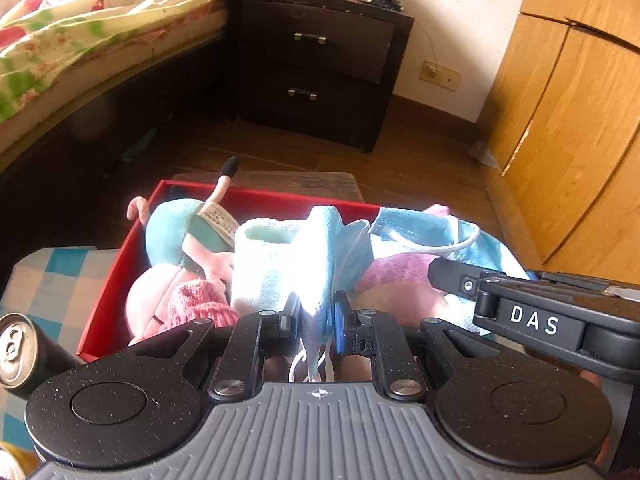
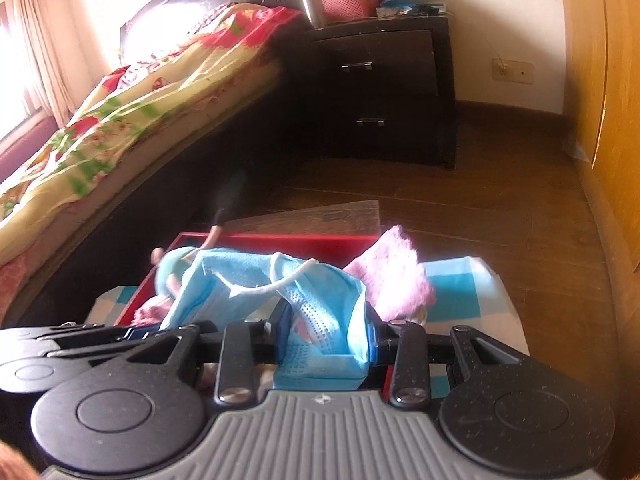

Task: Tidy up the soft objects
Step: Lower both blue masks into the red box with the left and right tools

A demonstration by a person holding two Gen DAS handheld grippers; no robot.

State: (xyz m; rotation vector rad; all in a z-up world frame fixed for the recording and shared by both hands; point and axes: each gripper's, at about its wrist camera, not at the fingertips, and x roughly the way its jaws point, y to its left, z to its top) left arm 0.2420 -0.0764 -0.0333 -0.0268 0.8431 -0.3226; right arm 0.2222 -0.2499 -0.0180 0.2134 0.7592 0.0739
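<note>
In the left wrist view, the left gripper has its fingers pressed narrow on one end of a light blue pleated disposable face mask, with the white ear loop hanging down behind the pads. The right gripper comes in from the right edge and holds the other part of the same mask. Both stand over the red rectangular cardboard box. To do this step well, I judge that both hands should go down together and keep the mask stretched between them, so it lies flat on top and no loop catches on a finger (the loops are loose and thin). Inside the box, a pink plush pig toy in a teal dress lies toward the left wall, one black-tipped leg sticking over the far rim. A rolled white and mint terry towel stands beside it in the middle, and a pink fluffy cloth lies toward the right side. An aluminium drink can lies outside, near the box's near-left corner.

In the right wrist view, the right gripper is closed on the bunched mask, its fingers kept somewhat apart by the folded cloth. The pink cloth leans at the right end of the box; whether it is wholly inside, I cannot tell.
</note>
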